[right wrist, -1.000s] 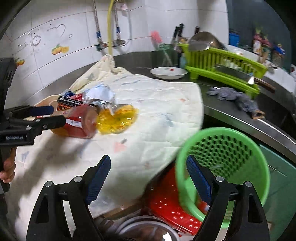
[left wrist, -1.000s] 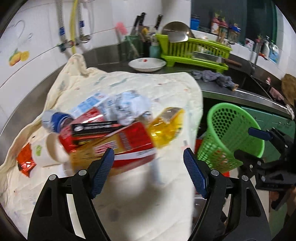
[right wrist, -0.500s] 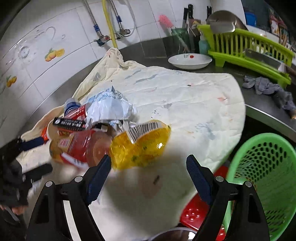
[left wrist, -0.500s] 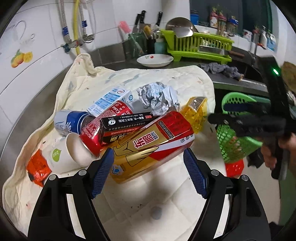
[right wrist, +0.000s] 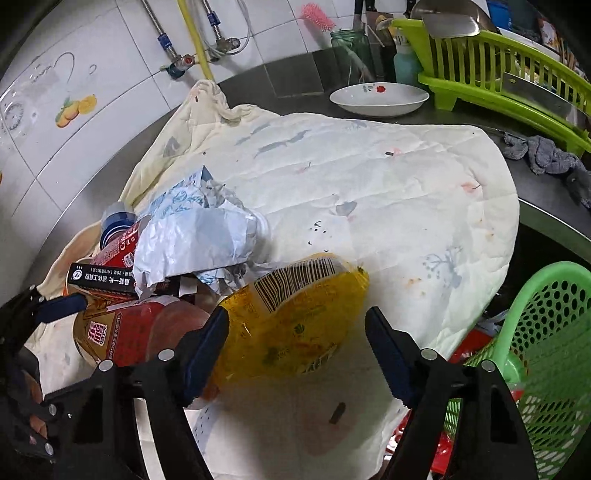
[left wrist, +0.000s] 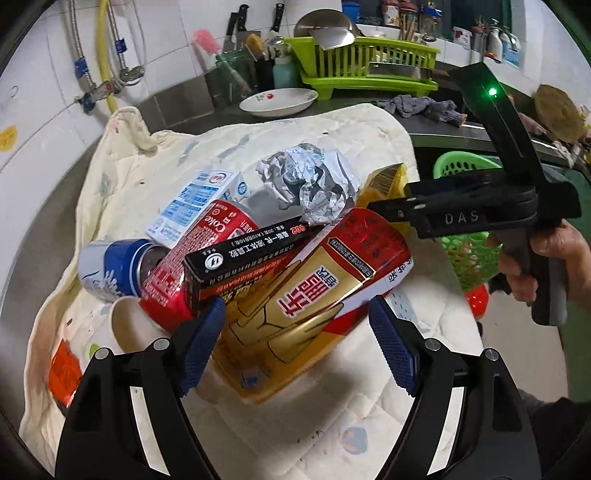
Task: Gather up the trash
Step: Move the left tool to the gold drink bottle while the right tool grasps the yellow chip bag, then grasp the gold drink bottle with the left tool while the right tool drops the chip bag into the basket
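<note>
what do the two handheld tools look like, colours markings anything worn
Both are black plastic. The left tool and right tool have two curved fingers with silver screw heads and textured dark blue pads. In the left wrist view the right one's body reads "DAS" and carries a lit green light. A dark sleeve shows at the lower right.

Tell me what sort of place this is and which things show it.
Most likely a home kitchen worktop: a lime-green plastic dish rack holding a steel ladle, a white ceramic plate on the steel counter, and black-handled knives against the white tiled wall.
</note>
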A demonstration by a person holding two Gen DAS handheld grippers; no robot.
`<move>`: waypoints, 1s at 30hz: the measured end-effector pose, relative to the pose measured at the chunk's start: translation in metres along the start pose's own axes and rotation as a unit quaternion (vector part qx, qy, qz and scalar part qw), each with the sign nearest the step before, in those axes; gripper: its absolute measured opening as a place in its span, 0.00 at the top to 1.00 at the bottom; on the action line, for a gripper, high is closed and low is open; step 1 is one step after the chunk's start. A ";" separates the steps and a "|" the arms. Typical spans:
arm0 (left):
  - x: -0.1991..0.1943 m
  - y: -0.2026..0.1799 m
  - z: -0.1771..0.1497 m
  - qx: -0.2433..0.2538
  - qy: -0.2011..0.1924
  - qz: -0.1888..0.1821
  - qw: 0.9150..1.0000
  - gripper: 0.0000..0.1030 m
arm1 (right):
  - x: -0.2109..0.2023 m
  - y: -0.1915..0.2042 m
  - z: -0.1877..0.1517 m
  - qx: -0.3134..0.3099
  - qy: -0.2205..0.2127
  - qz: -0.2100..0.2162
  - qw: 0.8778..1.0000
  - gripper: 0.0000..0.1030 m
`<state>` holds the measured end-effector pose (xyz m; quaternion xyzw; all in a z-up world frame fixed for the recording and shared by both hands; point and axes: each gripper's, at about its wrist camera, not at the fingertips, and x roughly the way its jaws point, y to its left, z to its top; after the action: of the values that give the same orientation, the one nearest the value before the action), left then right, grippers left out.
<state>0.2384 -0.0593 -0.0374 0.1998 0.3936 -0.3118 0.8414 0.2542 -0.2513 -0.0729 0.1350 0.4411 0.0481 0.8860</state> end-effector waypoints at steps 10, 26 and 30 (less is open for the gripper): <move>0.007 -0.001 0.004 0.022 0.008 -0.052 0.998 0.18 | -0.003 -0.001 0.001 -0.003 -0.004 0.012 1.000 0.50; 0.032 -0.013 0.018 0.119 0.071 -0.022 0.990 0.18 | -0.020 -0.015 -0.011 0.000 -0.014 0.017 1.000 0.66; 0.033 -0.014 0.019 0.112 0.069 -0.021 0.991 0.18 | -0.024 -0.014 -0.014 -0.002 -0.017 0.022 1.000 0.68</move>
<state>0.2554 -0.0924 -0.0530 0.3060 0.4173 -0.3568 0.7777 0.2277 -0.2669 -0.0664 0.1439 0.4231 0.0666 0.8921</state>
